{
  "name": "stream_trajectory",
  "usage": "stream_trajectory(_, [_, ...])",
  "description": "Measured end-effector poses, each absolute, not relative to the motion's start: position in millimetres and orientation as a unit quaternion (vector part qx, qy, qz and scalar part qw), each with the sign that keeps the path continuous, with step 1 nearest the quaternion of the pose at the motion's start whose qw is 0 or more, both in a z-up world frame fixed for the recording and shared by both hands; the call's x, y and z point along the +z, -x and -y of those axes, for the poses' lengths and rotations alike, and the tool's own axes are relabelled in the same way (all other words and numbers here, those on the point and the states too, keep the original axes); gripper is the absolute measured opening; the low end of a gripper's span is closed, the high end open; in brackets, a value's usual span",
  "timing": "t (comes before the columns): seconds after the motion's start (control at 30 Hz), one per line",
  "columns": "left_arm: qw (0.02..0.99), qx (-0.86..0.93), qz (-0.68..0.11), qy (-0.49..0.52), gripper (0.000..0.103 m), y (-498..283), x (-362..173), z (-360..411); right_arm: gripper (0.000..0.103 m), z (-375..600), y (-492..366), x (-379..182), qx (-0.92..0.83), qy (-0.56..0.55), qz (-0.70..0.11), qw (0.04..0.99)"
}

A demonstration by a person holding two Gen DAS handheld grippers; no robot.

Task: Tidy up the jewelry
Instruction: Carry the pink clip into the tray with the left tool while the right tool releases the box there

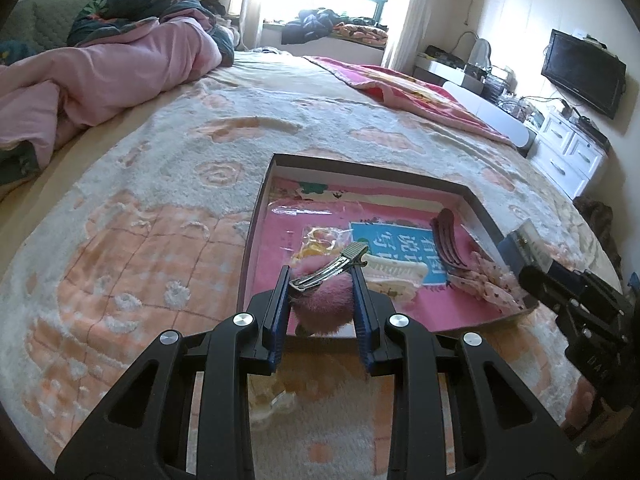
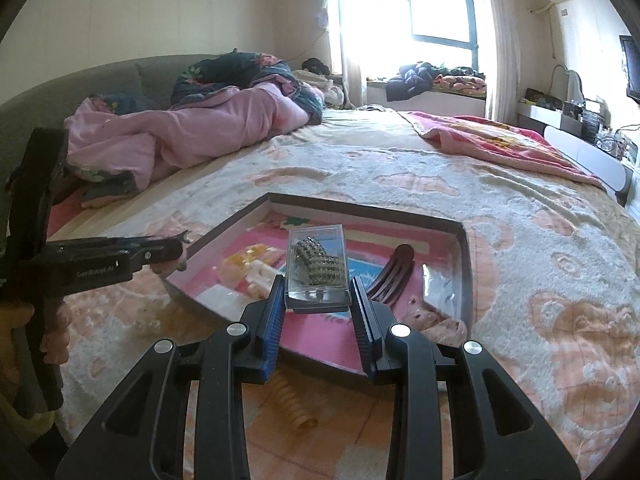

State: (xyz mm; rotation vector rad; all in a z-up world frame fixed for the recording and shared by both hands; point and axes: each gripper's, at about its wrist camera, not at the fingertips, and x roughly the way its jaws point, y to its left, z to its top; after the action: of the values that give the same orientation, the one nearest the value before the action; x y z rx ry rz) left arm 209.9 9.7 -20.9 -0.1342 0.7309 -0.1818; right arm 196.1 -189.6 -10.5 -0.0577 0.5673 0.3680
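Observation:
My left gripper (image 1: pixel 321 286) is shut on a pink pom-pom hair clip (image 1: pixel 325 300), its metal clip lying across the top. It hovers over the near edge of a dark-rimmed tray (image 1: pixel 360 168) with a pink lining. My right gripper (image 2: pixel 317 300) is shut on a clear case (image 2: pixel 316 272) holding a rhinestone clip, above the tray's (image 2: pixel 360 206) near side. In the tray lie a dark red hair comb (image 1: pixel 444 240), a white comb (image 1: pixel 394 272), a bagged yellow item (image 1: pixel 316 240) and a pink spotted bow (image 1: pixel 492 280). Each wrist view shows the other gripper at its edge: right gripper (image 1: pixel 532 268), left gripper (image 2: pixel 178 252).
The tray rests on a cream and peach bedspread (image 1: pixel 160 200). An orange spiral hair tie (image 2: pixel 296 408) lies on the bed under my right gripper. A pink quilt (image 1: pixel 100 80) is piled at the far left, a pink blanket (image 1: pixel 420 96) at the far right. Drawers and a television line the right wall.

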Motion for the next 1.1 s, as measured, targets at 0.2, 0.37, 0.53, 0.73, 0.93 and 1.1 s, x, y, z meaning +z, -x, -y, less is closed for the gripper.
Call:
stream_trajectory(0.2, [0.927,-0.076,-0.362,0.055,0.021,-227.1,-30.1,-10.3,0.031,198.5,-213.8,-16.2,0.164,0.027,-0.288,0.943])
stream_trajectory(0.37, [0.927,-0.07,-0.366,0.047,0.021,-240.8,-35.5,-9.0,0.031,207.5,-227.7,-22.0,0.149,0.024,-0.297,0.943])
stream_trajectory(0.53, [0.926,-0.067,-0.369,0.037,0.021,-248.5,-42.3,-6.5,0.031,213.3,-239.7,-29.5,0.137,0.025,-0.307,0.941])
stream_trajectory(0.73, [0.926,-0.065,-0.371,0.034,0.021,-256.5,-47.8,-6.3,0.031,220.0,-250.2,-39.7,0.122,0.02,-0.323,0.938])
stream_trajectory(0.93, [0.926,-0.064,-0.37,0.024,0.021,-260.6,-53.4,-2.7,0.031,221.4,-254.8,-48.6,0.126,0.015,-0.338,0.932])
stream_trajectory(1.1, [0.926,-0.064,-0.37,0.024,0.021,-261.7,-53.9,-2.5,0.031,222.0,-258.0,-53.5,0.113,0.014,-0.347,0.931])
